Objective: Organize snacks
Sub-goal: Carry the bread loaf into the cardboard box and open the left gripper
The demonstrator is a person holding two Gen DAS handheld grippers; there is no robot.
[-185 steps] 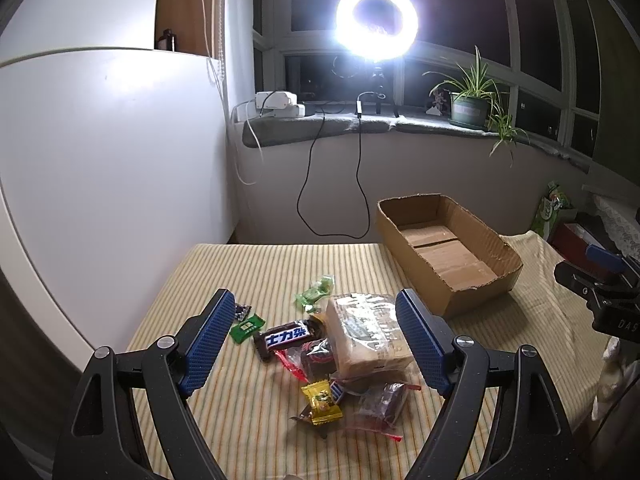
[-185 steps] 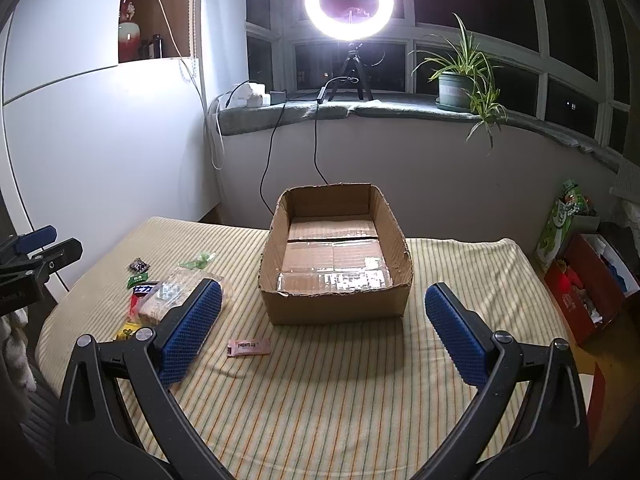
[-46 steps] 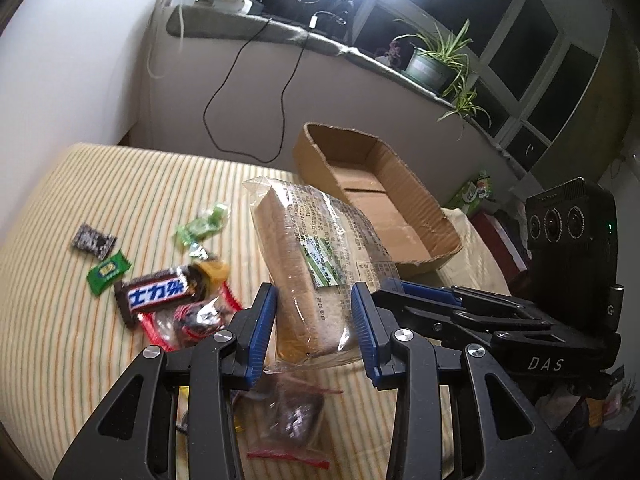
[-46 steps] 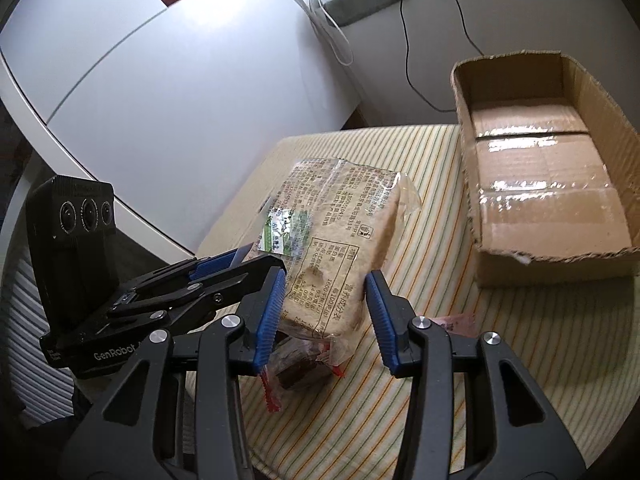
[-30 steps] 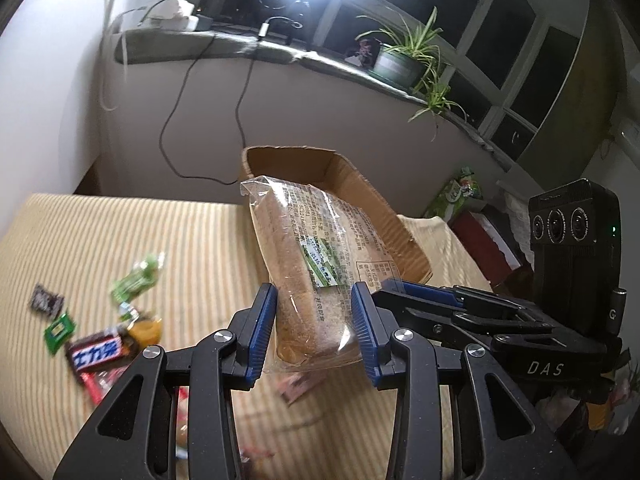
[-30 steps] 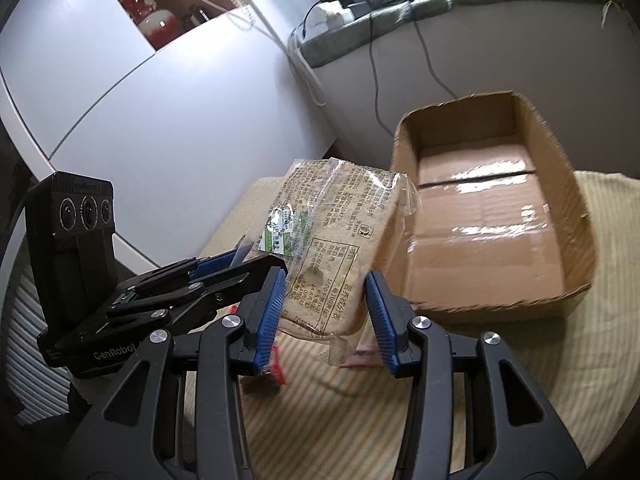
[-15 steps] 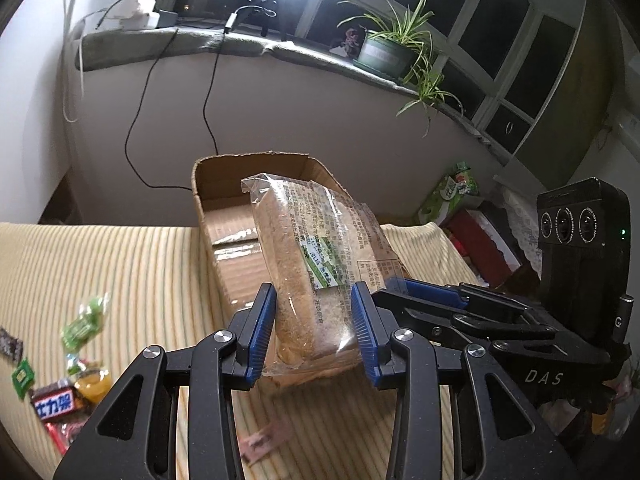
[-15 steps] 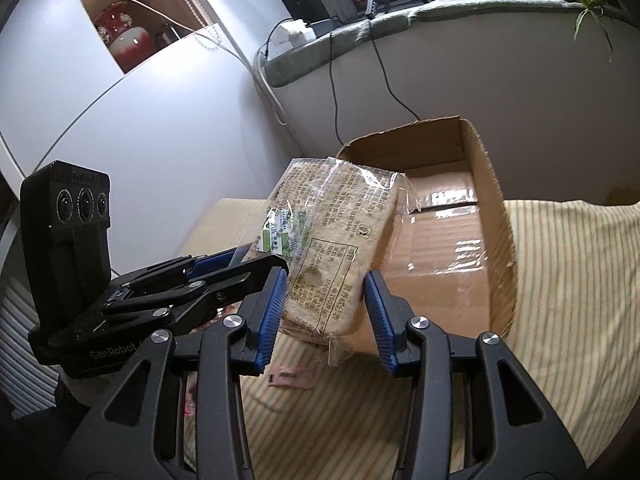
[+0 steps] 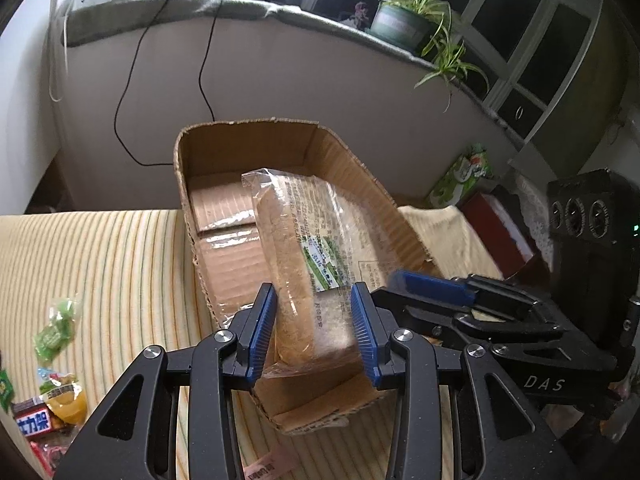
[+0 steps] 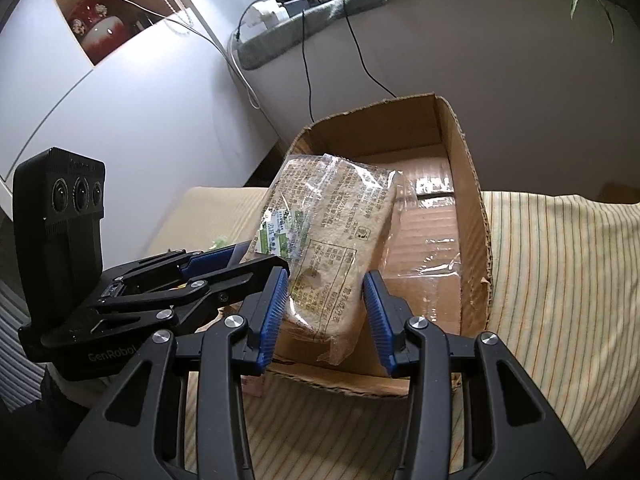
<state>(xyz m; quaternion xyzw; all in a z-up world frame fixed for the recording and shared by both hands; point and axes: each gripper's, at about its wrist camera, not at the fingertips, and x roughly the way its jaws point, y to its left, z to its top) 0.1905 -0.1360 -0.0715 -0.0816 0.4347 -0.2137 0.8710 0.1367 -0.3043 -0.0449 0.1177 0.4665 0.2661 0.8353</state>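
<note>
Cardboard box (image 9: 248, 152) now sits directly beneath the bagged bread (image 9: 304, 256), carried over from the tabletop (image 9: 100, 264) snack pile (both tongs (image 9: 314, 334) (image 10: 326, 316) pinching it), so release looks next.

Both views are moderately lit, and strong fisheye bending is seen throughout: the window sill (image 9: 248, 8) is curved into an arc and the corners are cut off by black vignetting. The brightest patch is found just above that sill at the top edge of the left wrist view, where detail is blown out. Glare is thrown back from the tape on the floor of the cardboard box (image 9: 224, 240) and from the bread's clear wrapper (image 10: 340, 216). The striped cloth (image 10: 560, 264) beside the box is rendered sharp; slight blur is noticed toward the rims.
</note>
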